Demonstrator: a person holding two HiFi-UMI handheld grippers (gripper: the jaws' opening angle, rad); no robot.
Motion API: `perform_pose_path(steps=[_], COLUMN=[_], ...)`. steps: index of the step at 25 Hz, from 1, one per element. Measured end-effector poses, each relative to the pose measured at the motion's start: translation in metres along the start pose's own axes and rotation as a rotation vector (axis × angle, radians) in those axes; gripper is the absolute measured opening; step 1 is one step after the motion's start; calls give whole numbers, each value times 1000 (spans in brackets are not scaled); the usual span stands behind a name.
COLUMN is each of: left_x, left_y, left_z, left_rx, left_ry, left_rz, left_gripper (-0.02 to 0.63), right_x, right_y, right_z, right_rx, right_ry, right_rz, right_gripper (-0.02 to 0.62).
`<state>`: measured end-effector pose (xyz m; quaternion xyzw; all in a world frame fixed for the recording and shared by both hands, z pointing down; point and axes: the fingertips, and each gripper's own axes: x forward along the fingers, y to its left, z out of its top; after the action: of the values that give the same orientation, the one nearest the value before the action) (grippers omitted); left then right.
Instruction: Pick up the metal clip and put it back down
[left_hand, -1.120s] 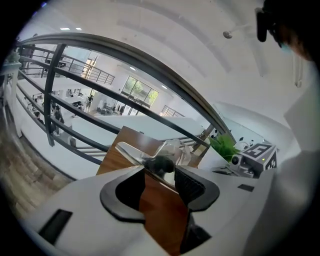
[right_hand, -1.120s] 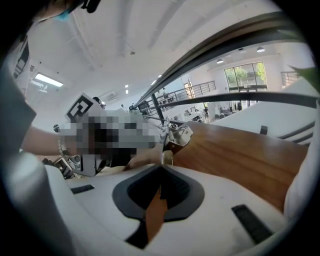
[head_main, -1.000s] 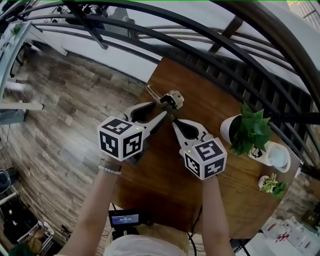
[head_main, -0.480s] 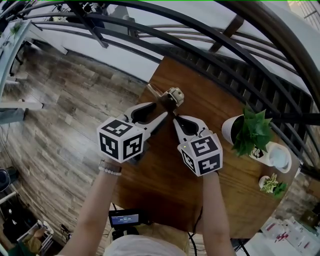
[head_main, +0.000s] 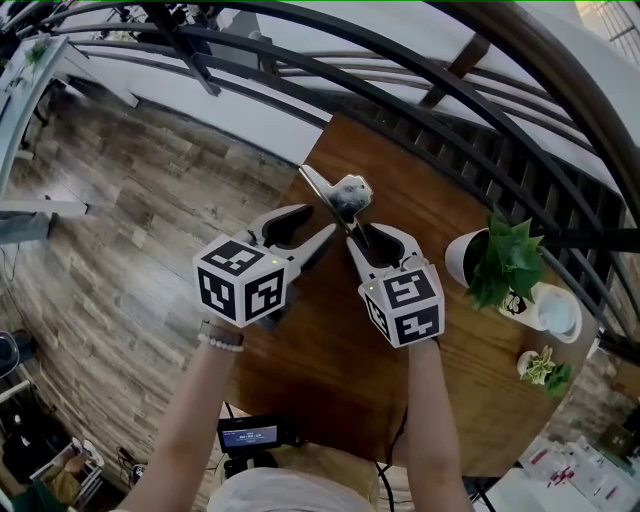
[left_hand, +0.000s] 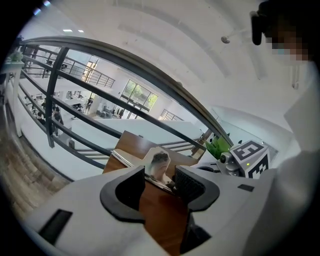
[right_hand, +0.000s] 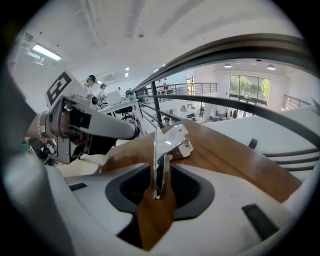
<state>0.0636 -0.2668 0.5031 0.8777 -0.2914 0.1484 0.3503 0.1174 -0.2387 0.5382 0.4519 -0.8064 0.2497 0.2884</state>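
In the head view, the metal clip (head_main: 347, 195) sits at the far edge of the wooden table (head_main: 330, 360), close to the dark railing (head_main: 420, 60) and well apart from the potted plant (head_main: 500, 262) at the right edge. Both tools point at it. The left gripper (head_main: 318, 222) comes in from the near left and the right gripper (head_main: 378, 238) from the near right. A second ago the right gripper was pinched tight on the clip. Now it has edged forward and its jaws are opening around the clip's long arm. In the left gripper view, the jaws stand apart with bare wood between them. The clip (left_hand: 159, 164) shows just past their tips, and neither pad looks pressed on it, so this tool is empty. In the right gripper view, the clip (right_hand: 161, 160) stands upright on edge in the middle of the gap. The jaws are parting on either side of it and do not seem to clamp it. Its lower end hangs over the wood, but whether it rests on the table cannot be told from here. Judging from this, the release is under way and the put-down is nearly complete. What probably remains is for the right gripper to back straight off without knocking the clip toward the table's far edge.
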Motion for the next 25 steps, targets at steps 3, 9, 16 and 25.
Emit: perform_pose_path(steps=[3, 9, 16, 25], left_x=[-7, -31, -77, -139], left_y=[-2, -6, -28, -74], left_z=[4, 16, 29, 39], left_rx=[20, 83, 149, 249], left_ry=[-22, -86, -139, -200], left_rz=[6, 61, 85, 95], left_gripper=[192, 87, 14, 14], right_x=[-7, -28, -69, -131], right_y=[2, 3, 22, 61], right_z=[5, 22, 40, 49], right_rx=[-14, -6, 26, 61], right_ry=[-23, -115, -214, -284], right_rz=[-25, -100, -153, -154], right_gripper=[138, 6, 5, 5])
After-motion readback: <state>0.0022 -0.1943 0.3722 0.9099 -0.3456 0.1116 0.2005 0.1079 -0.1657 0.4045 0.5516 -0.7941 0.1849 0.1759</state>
